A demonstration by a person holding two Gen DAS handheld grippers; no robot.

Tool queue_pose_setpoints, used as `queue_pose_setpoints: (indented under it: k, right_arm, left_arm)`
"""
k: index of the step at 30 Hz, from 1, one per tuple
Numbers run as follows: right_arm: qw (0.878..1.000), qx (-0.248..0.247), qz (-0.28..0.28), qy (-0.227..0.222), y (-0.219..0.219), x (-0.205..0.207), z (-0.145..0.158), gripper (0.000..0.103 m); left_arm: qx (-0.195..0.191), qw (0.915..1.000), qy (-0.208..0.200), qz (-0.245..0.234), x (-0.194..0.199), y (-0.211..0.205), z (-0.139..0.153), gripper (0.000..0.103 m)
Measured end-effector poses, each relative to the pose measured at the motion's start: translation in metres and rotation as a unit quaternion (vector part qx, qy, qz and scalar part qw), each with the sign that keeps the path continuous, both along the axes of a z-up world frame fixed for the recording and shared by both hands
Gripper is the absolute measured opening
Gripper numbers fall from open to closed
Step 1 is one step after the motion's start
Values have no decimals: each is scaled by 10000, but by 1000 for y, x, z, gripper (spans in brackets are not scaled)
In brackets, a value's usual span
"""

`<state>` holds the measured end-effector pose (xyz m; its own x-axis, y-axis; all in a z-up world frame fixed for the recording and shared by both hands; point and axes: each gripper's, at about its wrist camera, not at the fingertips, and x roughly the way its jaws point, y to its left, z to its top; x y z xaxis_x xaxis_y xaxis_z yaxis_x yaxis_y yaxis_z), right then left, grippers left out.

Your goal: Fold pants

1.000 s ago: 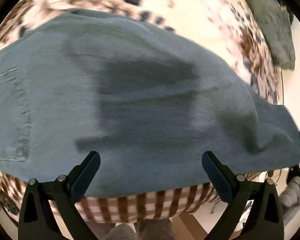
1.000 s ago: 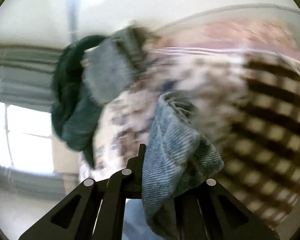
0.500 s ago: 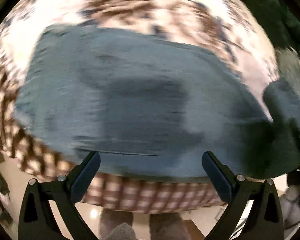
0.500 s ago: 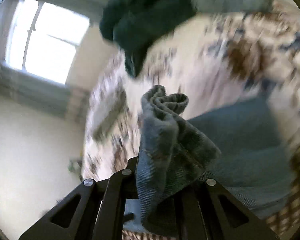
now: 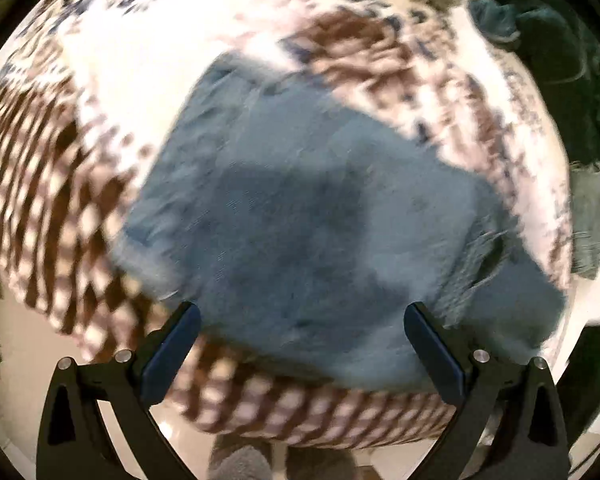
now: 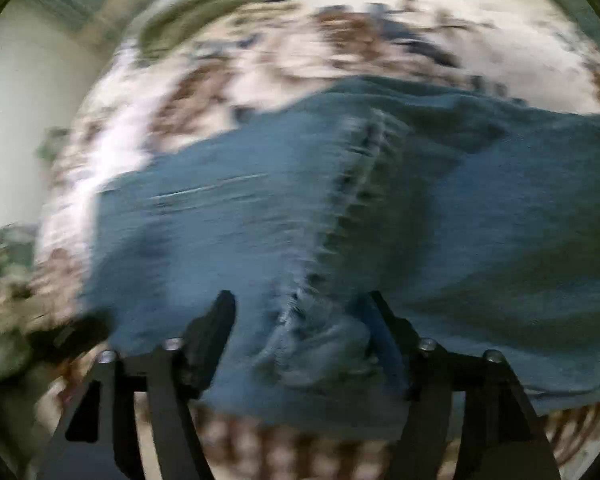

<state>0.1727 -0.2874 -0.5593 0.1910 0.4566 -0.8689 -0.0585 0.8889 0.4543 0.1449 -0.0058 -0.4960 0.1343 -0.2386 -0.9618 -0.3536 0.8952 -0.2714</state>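
Note:
Blue denim pants (image 5: 300,200) lie folded over on a bed with a brown, white and navy patterned cover (image 5: 120,60). My left gripper (image 5: 300,312) hangs open above the near edge of the pants, with nothing between its fingers. In the right wrist view the pants (image 6: 220,220) fill the middle, a frayed seam running down towards my right gripper (image 6: 300,300). Its jaws are opening. A bunched fold of denim (image 6: 312,344) lies loose between the spread fingers. Both views are blurred by motion.
A heap of dark green clothes (image 5: 560,60) and a grey-green garment (image 5: 592,220) lie at the bed's right side. An olive garment (image 6: 212,4) sits at the far edge. Pale floor (image 5: 20,340) shows below the checked bed edge (image 5: 320,420), with grey fuzzy footwear (image 5: 240,460).
The right gripper swung down from facing the room and window to over the pants, carrying the denim bunch, and its jaws spread apart. The left gripper slid across the pants, still open.

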Motion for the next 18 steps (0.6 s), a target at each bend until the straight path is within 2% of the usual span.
queue_pose_setpoints:
  k: [2,4,5,7,10,11,12,13,14,15,18]
  right_arm:
    - [9988,268,-401,124,-32,-10,14,70]
    - [9964,258,-785,196,-64,-13,21,70]
    - [9933,160,-1123,220,-95,-21,25,70]
    - [9874,7,-1559,269,-134,-35,30,70]
    - [9730,-280,-2266,335,-197,-56,34,70]
    - [9681,-356,-2451,373,-214,-61,33,70]
    - [9642,-393,-2592,404,-226,-62,31,70]
    - [9601,-405,-2733,436,-238,-64,29,70]
    - [9560,-405,-2867,459,-253,-67,30,70]
    - [9524,-445,-2976,486,-264,-72,28,70]
    - [9473,-474,-3115,583,-280,-72,18,70]
  left_arm:
    - [-219,9996,-142,-137,18,-19,5,103]
    - [-404,9982,-263,-354,40,-47,7,103]
    - [-460,9974,-309,-465,49,-59,7,103]
    - [-459,9955,-374,-745,70,-87,2,103]
    - [-168,9908,-300,-1312,96,-133,-21,101]
    - [-17,9880,-174,-1538,103,-148,-34,85]
    - [108,9849,-94,-1723,107,-159,-44,62]
    - [314,9805,-139,-1937,109,-170,-51,50]
    - [449,9778,-287,-2027,107,-175,-50,29]
    - [470,9731,-554,-2187,102,-180,-44,19]
    - [602,9683,-1080,-2172,81,-174,-16,11]
